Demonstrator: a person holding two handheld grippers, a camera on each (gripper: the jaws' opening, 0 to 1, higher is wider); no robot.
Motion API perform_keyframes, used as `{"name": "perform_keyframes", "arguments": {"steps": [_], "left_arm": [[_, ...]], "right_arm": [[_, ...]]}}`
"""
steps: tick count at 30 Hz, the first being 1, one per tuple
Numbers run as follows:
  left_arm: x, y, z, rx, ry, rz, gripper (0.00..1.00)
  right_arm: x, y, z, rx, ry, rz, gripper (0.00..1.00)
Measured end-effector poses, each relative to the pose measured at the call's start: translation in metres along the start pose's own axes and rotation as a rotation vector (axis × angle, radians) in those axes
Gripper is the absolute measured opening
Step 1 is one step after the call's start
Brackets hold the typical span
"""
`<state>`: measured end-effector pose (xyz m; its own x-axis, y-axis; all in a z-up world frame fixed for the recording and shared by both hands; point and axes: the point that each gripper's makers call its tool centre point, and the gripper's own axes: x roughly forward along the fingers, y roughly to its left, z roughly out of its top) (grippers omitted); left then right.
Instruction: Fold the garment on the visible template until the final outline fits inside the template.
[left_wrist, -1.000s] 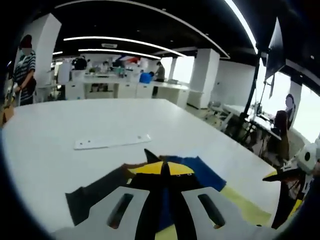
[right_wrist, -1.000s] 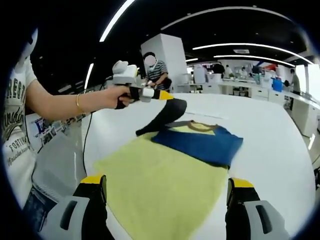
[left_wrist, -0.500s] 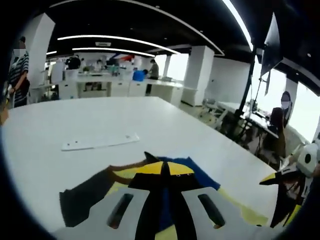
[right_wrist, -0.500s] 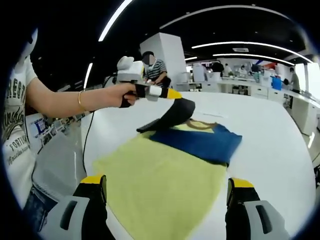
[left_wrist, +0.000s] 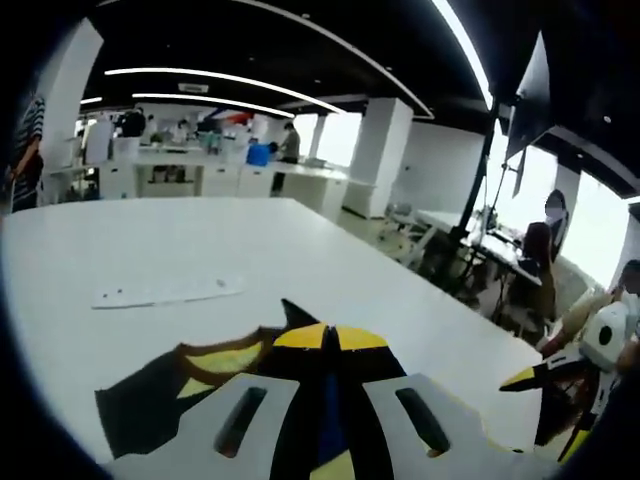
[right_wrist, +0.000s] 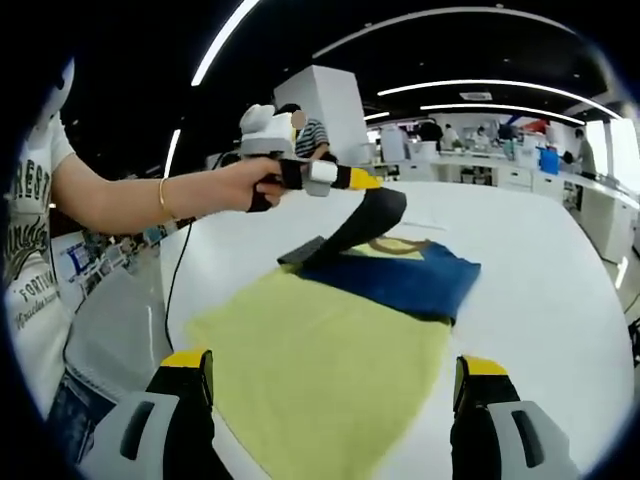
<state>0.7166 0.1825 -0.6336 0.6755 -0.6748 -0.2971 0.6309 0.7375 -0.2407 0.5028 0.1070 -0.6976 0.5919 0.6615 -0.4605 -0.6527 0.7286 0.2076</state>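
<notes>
The garment lies on the white table (right_wrist: 540, 300), with a yellow body (right_wrist: 320, 365) and a blue part (right_wrist: 400, 280) folded over its far end. A person's hand holds my left gripper (right_wrist: 362, 182) above the collar, shut on the dark sleeve (right_wrist: 355, 228), which hangs from it down to the table. In the left gripper view the yellow-tipped jaws of the left gripper (left_wrist: 330, 338) are pressed together on that dark sleeve (left_wrist: 150, 405). My right gripper (right_wrist: 330, 400) stands open over the garment's near hem, with nothing between its fingers. It also enters the left gripper view as the right gripper (left_wrist: 545, 390).
A white flat strip (left_wrist: 165, 292) lies on the table (left_wrist: 300, 240) beyond the garment. The person stands at the table's left edge (right_wrist: 175, 300). Desks, pillars and several people are in the background. Bare tabletop stretches to the right of the garment.
My left gripper has lifted the dark sleeve higher and carried it to the right, over the collar. The sleeve now hangs stretched. My right gripper has stayed where it was.
</notes>
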Motion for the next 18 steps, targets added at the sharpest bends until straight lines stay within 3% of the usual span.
{"name": "perform_keyframes", "arguments": {"steps": [9, 18], "left_arm": [[0.017, -0.021, -0.003, 0.007, 0.005, -0.041, 0.0], [0.04, -0.04, -0.03, 0.055, 0.078, -0.08, 0.0]], "right_arm": [[-0.001, -0.002, -0.002, 0.02, -0.009, 0.0, 0.99], [-0.001, -0.006, -0.005, 0.033, -0.01, -0.007, 0.99]]}}
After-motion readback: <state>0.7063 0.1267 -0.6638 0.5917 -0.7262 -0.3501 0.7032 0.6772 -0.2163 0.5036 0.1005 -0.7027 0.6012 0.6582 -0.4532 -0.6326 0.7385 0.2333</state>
